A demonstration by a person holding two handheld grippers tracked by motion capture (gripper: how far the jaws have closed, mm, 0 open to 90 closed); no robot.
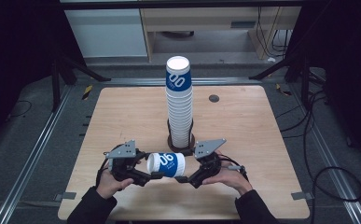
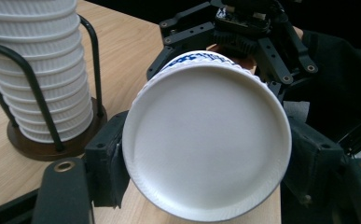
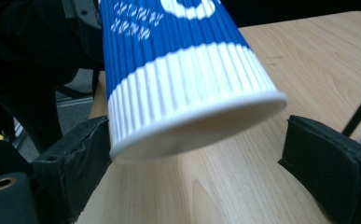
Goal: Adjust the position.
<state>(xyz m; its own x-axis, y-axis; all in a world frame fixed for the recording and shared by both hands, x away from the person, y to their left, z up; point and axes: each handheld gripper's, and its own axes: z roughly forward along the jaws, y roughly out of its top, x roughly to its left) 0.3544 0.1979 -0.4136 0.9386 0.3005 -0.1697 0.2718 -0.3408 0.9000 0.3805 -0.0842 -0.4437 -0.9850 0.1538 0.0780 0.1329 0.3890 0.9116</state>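
Observation:
A blue and white ribbed paper cup (image 1: 166,164) lies on its side above the table's front, held between both grippers. My left gripper (image 1: 150,168) is shut on its closed white base (image 2: 206,140), a pad pressing on each side. My right gripper (image 1: 183,169) stands open around the cup's white-banded end (image 3: 178,70): one pad (image 3: 75,154) is at the rim, the other pad (image 3: 327,158) is a little apart from it. Just behind, a tall stack of the same cups (image 1: 179,107) stands in a wire holder on a round wooden base (image 1: 182,142).
The wooden table (image 1: 243,140) carries a small dark disc (image 1: 214,98) at the back right. The holder's black wire (image 2: 33,88) and the stack are close on the left in the left gripper view. Metal rails and cables lie on the floor on both sides.

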